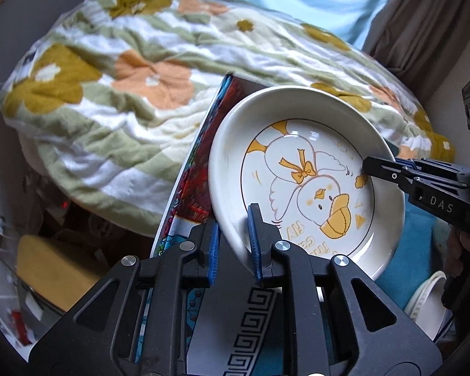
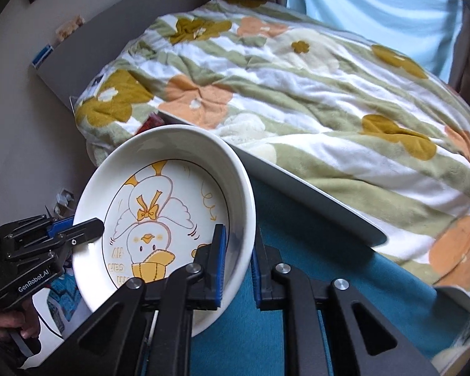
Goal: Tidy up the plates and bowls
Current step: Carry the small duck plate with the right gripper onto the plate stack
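A white deep plate (image 1: 304,144) with a yellow duck drawing is held up tilted above the table, gripped from two sides. In the left wrist view my left gripper (image 1: 235,246) is shut on the plate's near-left rim, its blue pads pressing either side of the wall. My right gripper (image 1: 371,166) comes in from the right and clamps the opposite rim. In the right wrist view the same plate (image 2: 159,194) sits left of centre; my right gripper (image 2: 238,264) is shut on its right rim, and my left gripper (image 2: 89,228) pinches the left rim.
A bed with a floral blanket (image 1: 134,72) fills the background below a light blue curtain (image 2: 376,3). A teal mat (image 2: 285,329) lies under the plate, with a grey board (image 2: 307,188) along its far edge. A patterned box (image 1: 191,194) and white dishes (image 1: 429,297) lie below.
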{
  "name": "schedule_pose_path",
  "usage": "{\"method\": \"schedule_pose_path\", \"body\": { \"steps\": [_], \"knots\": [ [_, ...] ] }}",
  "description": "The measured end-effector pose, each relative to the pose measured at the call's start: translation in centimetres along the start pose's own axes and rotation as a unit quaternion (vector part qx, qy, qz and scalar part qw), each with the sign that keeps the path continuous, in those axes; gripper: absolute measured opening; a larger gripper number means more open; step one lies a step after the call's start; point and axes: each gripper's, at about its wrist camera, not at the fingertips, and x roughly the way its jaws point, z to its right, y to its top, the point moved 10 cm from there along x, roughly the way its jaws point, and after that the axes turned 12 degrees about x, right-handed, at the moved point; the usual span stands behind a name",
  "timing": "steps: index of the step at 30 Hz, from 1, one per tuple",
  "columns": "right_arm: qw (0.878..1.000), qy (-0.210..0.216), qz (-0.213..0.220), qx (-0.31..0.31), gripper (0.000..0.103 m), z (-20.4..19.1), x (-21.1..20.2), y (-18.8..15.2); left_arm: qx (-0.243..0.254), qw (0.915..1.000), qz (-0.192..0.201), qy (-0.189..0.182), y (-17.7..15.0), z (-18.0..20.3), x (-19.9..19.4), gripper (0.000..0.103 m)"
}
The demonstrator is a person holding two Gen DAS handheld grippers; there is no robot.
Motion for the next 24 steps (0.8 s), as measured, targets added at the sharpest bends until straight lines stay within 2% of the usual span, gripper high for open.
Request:
{"method": "schedule_pose_path", "body": {
  "steps": [5,14,18,24],
  "knots": [
    [0.999,-0.013,0.027,0.020,0.014,0.8,-4.4,-0.9,0.040,0.9988,0.027,-0.004,1.3,2.4,-3.3,0.015],
    [0.993,-0.050,0.084,0.073,0.014,4.5,-14.4,-5.3,0.109,0.9909,0.065,-0.044,1.5,11.0,-9.4,0.015],
    [0.988,-0.060,0.100,0.105,0.014,6.8,-18.5,-9.3,0.145,0.9853,0.069,-0.059,-0.6,16.3,-11.7,0.015],
    [0.980,-0.088,0.101,0.150,0.014,10.7,-22.3,-17.6,0.183,0.9776,0.058,-0.087,-6.2,23.3,-12.7,0.015]
  ]
}}
